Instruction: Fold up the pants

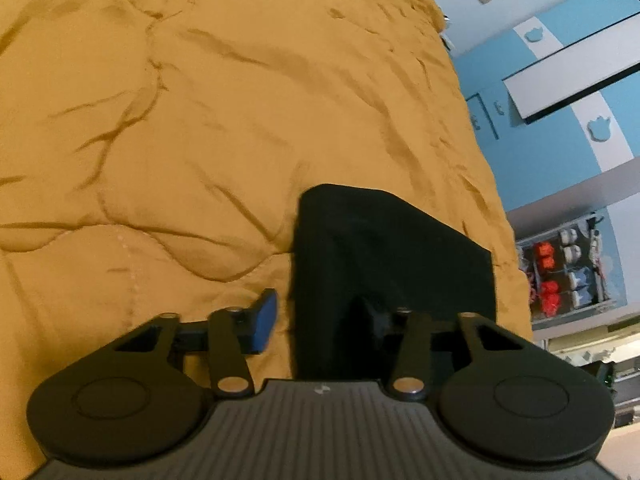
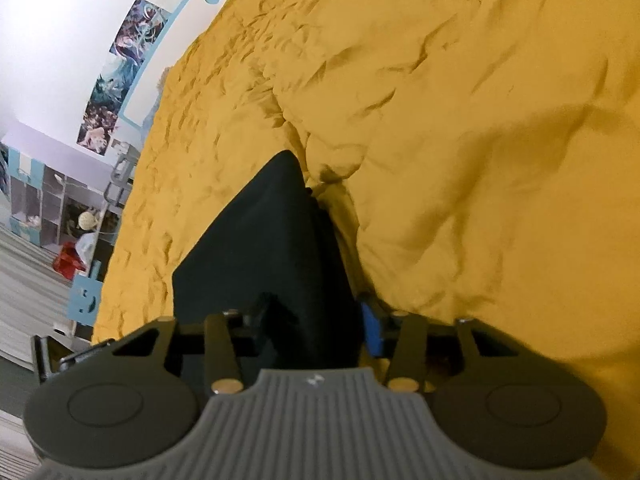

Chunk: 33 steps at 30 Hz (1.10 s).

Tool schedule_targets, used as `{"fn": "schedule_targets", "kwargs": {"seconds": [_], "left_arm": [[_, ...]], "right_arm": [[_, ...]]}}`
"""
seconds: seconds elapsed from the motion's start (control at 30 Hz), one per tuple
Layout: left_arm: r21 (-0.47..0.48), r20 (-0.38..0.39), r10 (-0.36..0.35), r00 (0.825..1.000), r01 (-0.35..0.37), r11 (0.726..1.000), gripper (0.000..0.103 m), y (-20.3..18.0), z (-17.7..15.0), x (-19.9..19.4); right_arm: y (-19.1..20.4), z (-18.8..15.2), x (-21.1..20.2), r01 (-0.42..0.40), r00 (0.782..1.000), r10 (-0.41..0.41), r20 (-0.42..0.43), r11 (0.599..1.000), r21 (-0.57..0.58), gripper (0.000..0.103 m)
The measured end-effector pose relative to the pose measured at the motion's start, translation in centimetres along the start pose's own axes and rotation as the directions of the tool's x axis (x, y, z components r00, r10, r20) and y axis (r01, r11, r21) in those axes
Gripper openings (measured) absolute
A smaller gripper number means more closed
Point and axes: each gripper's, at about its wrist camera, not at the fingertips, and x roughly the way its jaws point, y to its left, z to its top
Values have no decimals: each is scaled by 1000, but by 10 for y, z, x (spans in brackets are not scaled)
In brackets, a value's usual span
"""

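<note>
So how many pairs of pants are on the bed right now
1. The black pants lie folded on the mustard quilt, between the fingers of the left gripper and the right gripper. Both wrist views show that one garment; others could lie outside them.

Two close wrist views angled down, sharing black pants (image 1: pixel 392 256) on mustard quilt (image 1: pixel 200 120).

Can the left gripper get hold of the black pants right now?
Probably yes. The left gripper already has the black pants lying between its blue pads on the yellow blanket, and nothing blocks the way. Whether the pads are actually pressing the cloth is hard to tell.
</note>
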Motion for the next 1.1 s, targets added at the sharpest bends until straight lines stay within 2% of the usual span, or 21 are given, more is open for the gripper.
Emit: {"fn": "schedule_targets", "kwargs": {"seconds": [0.07,0.13,0.2,0.43,0.5,0.63,0.9,1.1], "left_arm": [[5,1,8,1000,-8,1000,34,-3,0,1],[20,14,25,1000,-25,999,22,-7,-1,0],[27,26,31,999,-32,999,19,-10,-3,-5],[118,114,53,992,-66,991,17,-42,-12,-39],[143,142,51,989,-72,987,17,-52,-15,-53],[183,189,55,981,-90,979,17,-70,-23,-87],[254,294,67,954,-145,956,17,-92,-57,-182],[272,344,95,934,-196,942,17,-85,-89,-248]], "right_arm": [[2,0,-2,-10,1000,10,9,1000,-5,26],[7,0,-5,-9,1000,9,17,1000,-20,19],[14,1,-10,-7,1000,8,26,999,-36,17],[47,0,-39,5,997,3,71,994,-113,13],[55,-2,-52,-41,996,50,80,993,-108,12],[81,-11,-76,-60,994,74,86,986,-154,12],[130,-58,-122,-160,982,177,69,966,-202,12],[166,-110,-141,-231,970,243,23,944,-237,12]]}}
